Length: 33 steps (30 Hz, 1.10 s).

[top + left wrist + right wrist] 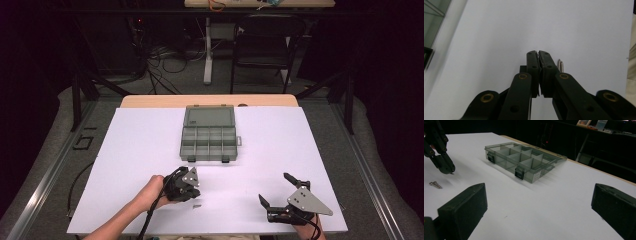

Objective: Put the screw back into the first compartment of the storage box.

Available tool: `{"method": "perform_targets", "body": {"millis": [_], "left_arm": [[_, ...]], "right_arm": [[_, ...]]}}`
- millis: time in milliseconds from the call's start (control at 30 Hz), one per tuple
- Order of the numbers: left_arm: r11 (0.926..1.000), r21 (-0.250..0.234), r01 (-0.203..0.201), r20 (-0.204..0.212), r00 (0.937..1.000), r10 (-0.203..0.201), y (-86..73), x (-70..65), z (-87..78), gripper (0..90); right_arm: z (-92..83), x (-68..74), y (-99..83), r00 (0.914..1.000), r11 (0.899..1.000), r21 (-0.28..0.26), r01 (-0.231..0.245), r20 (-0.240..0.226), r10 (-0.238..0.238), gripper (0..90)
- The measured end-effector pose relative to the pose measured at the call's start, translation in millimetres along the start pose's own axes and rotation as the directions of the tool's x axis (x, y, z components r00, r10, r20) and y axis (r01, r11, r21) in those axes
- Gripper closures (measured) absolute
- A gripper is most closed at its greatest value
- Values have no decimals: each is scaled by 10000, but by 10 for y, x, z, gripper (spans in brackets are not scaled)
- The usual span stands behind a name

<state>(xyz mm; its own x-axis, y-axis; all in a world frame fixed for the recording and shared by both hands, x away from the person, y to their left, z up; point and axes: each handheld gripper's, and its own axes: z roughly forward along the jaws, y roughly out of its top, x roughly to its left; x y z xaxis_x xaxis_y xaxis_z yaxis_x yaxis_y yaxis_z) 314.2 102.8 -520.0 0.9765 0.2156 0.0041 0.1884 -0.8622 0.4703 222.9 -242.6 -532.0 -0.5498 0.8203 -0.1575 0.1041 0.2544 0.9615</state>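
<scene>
Two grippers sit low over a white sheet (150, 145) that covers the table. Left gripper (192, 196) is at near centre-left, held in the person's left hand (152, 192), cable trailing off toward the near edge. In the left gripper view its jaws are pressed together, tips meeting; whether anything thin is pinched between the tips cannot be told. A small silver screw (560, 65) lies on the sheet just beside the jaws, on the right side of that view, apart from the tips. The high view shows the same screw as a small grey mark just near of that gripper; the right gripper view shows it lying flat at far left.

Right gripper (275, 190) is at the near right corner of the sheet, grey three-cornered plate on top. Its jaws are spread wide with nothing between them, and in its own view both black pads frame bare sheet.

Smoky-grey plastic organiser box (208, 140) lies at the centre of the sheet, on the far side of both grippers and well apart from them. Lid is swung fully back and rests flat on its far side. Inner dividers form a grid of compartments; no contents can be made out in them. Two dark latches sit on the near wall, with a small handle tab on the right end.
</scene>
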Motion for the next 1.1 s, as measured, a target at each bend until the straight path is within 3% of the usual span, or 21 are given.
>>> {"method": "perform_targets", "body": {"millis": [533, 1100], "left_arm": [[9992, 394, 115, -404, 9991, -99, -39, 140, -132, 878], [9983, 404, 413, -1167, 9925, -363, -13, 393, -468, 878]], "right_arm": [[-1, 0, -1, 10000, 10000, 17, -6, -11, 7, 0], [-1, -4, -1, 10000, 10000, 76, 1, -27, -1, 0]]}}
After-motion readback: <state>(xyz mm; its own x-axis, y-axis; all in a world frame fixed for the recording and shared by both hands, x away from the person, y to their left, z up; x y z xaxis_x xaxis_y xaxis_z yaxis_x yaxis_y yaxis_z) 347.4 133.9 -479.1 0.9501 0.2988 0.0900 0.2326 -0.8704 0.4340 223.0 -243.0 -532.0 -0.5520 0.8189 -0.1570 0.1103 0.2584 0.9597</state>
